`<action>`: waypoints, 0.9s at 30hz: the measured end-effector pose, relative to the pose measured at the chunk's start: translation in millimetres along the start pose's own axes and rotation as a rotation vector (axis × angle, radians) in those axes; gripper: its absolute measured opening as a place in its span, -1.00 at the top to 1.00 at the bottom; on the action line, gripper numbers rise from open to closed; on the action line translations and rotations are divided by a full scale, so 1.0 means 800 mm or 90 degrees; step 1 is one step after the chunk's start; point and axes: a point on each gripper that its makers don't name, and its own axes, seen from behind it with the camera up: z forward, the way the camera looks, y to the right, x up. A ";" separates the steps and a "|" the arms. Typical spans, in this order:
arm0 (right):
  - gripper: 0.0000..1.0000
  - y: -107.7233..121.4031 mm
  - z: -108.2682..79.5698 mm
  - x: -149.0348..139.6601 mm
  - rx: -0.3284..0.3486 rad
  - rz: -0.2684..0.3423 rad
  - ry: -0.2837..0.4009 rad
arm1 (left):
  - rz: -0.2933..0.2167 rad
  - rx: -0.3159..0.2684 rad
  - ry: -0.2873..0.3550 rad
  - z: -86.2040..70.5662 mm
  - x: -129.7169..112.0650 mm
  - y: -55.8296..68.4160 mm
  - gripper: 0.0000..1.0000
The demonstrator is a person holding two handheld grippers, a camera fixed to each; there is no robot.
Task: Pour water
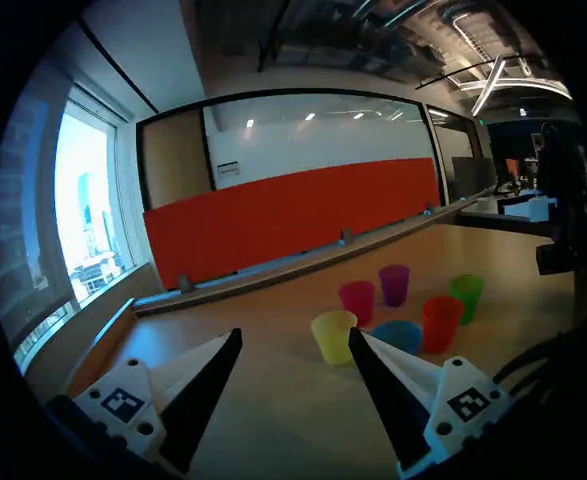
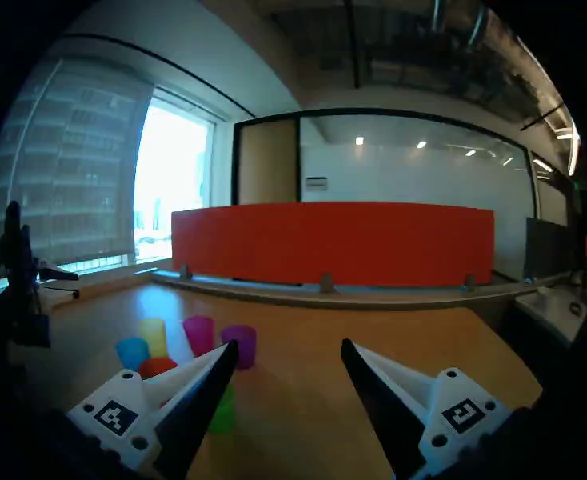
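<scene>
- Yellow cup (image 1: 333, 336): translucent plastic, upright with its mouth open. It stands on the wooden table (image 1: 293, 416) at the left front of a tight cluster of six.
- Blue cup (image 1: 399, 336): upright, just right of the yellow one and partly hidden.
- Red cup (image 1: 441, 322): upright, just right of the blue one and in front of the green one.
- Green cup (image 1: 466, 296): upright, at the right back of the cluster.
- Purple cup (image 1: 394, 284): upright, farthest back, between the pink and green ones.
- Pink cup (image 1: 357, 300): upright, just beside the purple one and behind the yellow one.
- Whether any cup holds water cannot be told.
</scene>
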 end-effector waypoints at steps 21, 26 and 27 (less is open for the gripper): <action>-0.98 0.072 -0.027 0.030 -0.185 0.022 0.095 | -0.107 0.132 0.079 -0.005 0.020 -0.028 -0.98; -0.98 0.079 -0.025 0.028 -0.201 0.032 0.101 | -0.107 0.155 0.084 -0.001 0.015 -0.030 -0.98; -0.98 0.080 -0.024 0.027 -0.205 0.034 0.103 | -0.105 0.161 0.083 0.000 0.013 -0.030 -0.98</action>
